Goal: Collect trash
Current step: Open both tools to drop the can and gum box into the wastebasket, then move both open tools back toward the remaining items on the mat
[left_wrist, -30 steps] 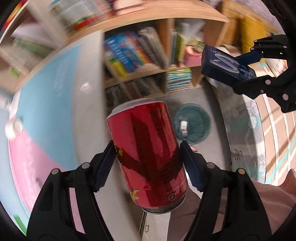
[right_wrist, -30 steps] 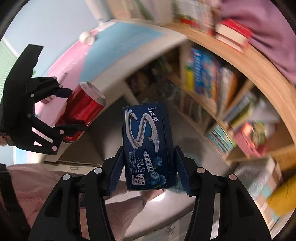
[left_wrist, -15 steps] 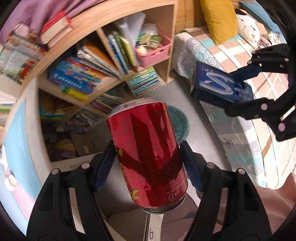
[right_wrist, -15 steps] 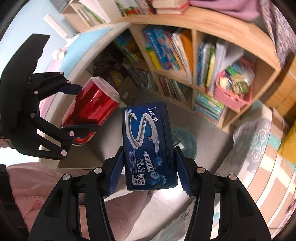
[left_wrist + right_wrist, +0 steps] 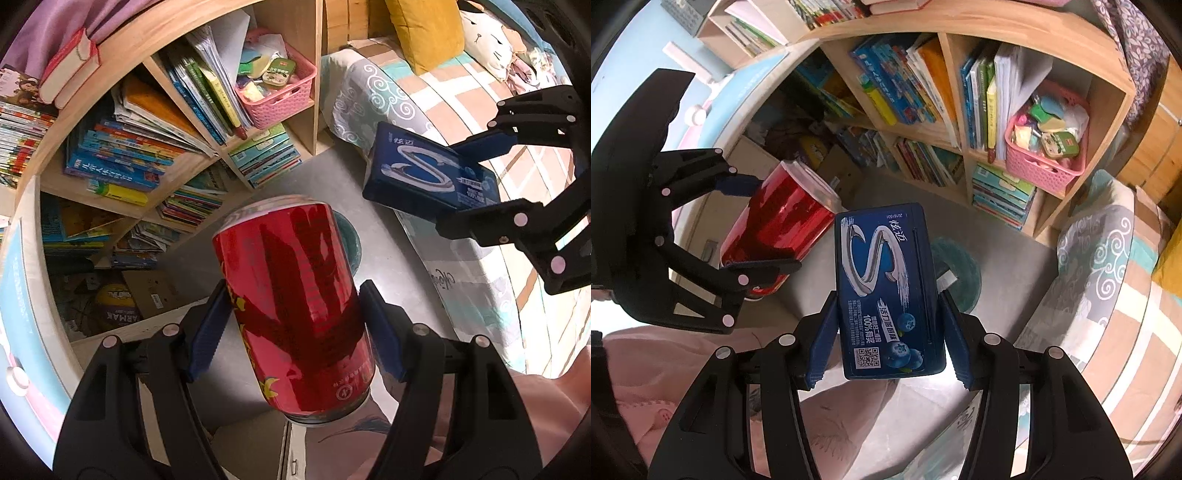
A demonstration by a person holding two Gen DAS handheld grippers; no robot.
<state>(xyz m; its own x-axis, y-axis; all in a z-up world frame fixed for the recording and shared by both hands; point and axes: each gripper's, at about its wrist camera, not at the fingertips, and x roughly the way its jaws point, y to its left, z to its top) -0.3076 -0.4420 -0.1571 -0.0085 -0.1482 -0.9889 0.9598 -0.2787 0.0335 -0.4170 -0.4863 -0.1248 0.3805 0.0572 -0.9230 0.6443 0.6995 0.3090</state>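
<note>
1. The bookshelf (image 5: pixel 177 155) and bed (image 5: pixel 461 122) flank a teal bin (image 5: pixel 960 273) on the floor, probably the drop point.
2. The left tool (image 5: pixel 295 325) clamps a red can (image 5: pixel 295 302) above it.
3. The right tool (image 5: pixel 886 336) pinches a blue gum box (image 5: pixel 886 288) alongside, ready to drop.

Below my tongs lies a bare grey floor (image 5: pixel 1008 280), with a round teal bin (image 5: pixel 960 273) standing on it at mid-frame. A wooden bookshelf (image 5: pixel 964 155) rises from the floor across the top of the frame, and a patterned bed (image 5: pixel 1108 258) meets it at right.
</note>
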